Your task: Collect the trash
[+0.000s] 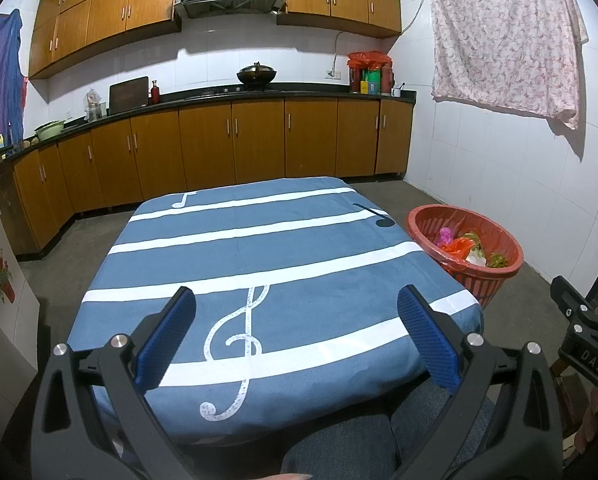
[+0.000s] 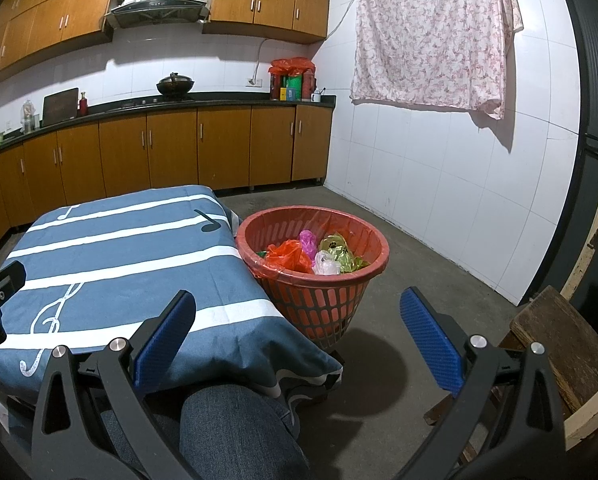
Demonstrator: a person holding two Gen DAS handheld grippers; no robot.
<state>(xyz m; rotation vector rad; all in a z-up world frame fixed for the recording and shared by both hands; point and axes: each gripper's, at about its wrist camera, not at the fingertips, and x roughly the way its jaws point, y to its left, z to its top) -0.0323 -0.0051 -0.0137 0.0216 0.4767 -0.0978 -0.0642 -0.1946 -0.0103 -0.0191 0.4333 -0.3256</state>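
A red plastic basket [image 2: 373, 240] [image 1: 419, 220] stands on the floor by the table's right side. Inside lie several crumpled pieces of trash: an orange bag [image 2: 289, 256], a pink wrapper [image 2: 307, 242], a white bag [image 2: 326, 266] and a gold wrapper [image 2: 336, 250]. My left gripper [image 1: 297, 300] is open above the near part of the table with nothing between its blue pads. My right gripper [image 2: 299, 304] is open too, held near the table's right corner, short of the basket. The blue cloth with white music notes [image 1: 259, 248] shows no loose trash on it.
The table [image 2: 111, 248] fills the middle of the room. A person's knee in jeans [image 2: 235, 428] is under my grippers. A wooden stool [image 2: 559, 344] stands at the right. Kitchen cabinets [image 1: 235, 144] line the far wall, and a floral cloth [image 2: 431, 36] hangs on the right wall.
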